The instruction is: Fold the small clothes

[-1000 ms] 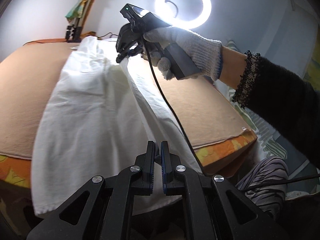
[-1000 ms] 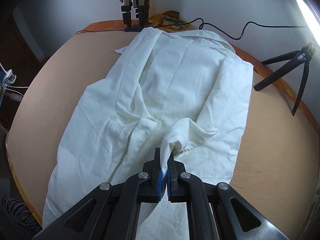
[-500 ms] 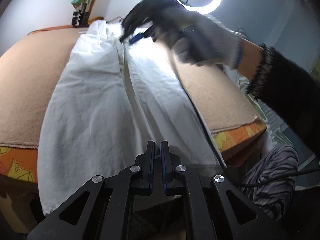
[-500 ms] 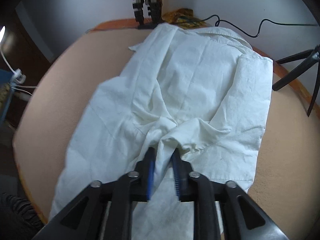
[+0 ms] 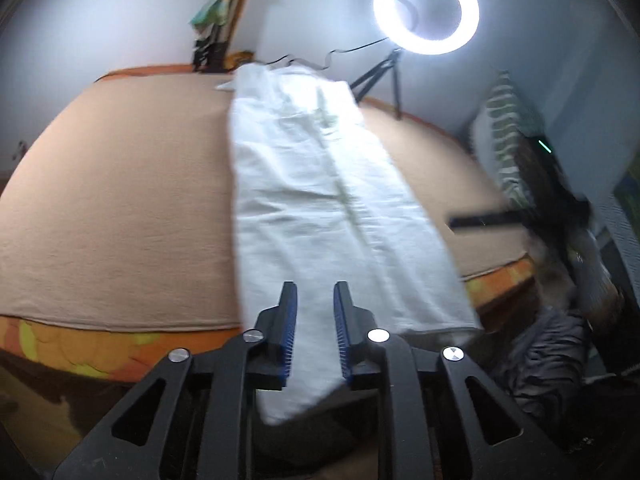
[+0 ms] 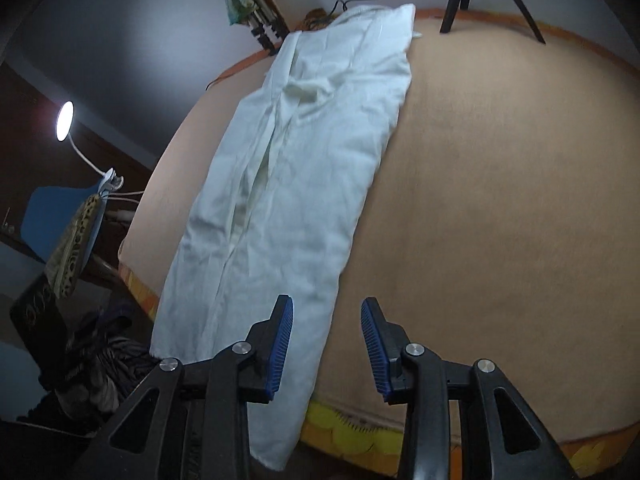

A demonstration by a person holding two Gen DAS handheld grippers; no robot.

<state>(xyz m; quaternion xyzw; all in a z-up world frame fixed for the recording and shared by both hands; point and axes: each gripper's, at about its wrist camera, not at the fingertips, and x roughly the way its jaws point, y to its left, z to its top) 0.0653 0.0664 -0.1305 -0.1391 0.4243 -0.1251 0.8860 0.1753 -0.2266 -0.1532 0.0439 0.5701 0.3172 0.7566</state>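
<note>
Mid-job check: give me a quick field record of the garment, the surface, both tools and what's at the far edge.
garment: white garment folded into a long strip, near end hanging over the edge
surface: tan blanket over an orange patterned cover
left tool: jaws just opened, cloth seen between them, not pinched
right tool: jaws just opened, holding nothing, beside the strip's edge
far edge: lit ring light on a tripod

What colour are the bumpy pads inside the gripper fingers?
Blue. The ridged pads on the right gripper show best in the right wrist view.
</note>
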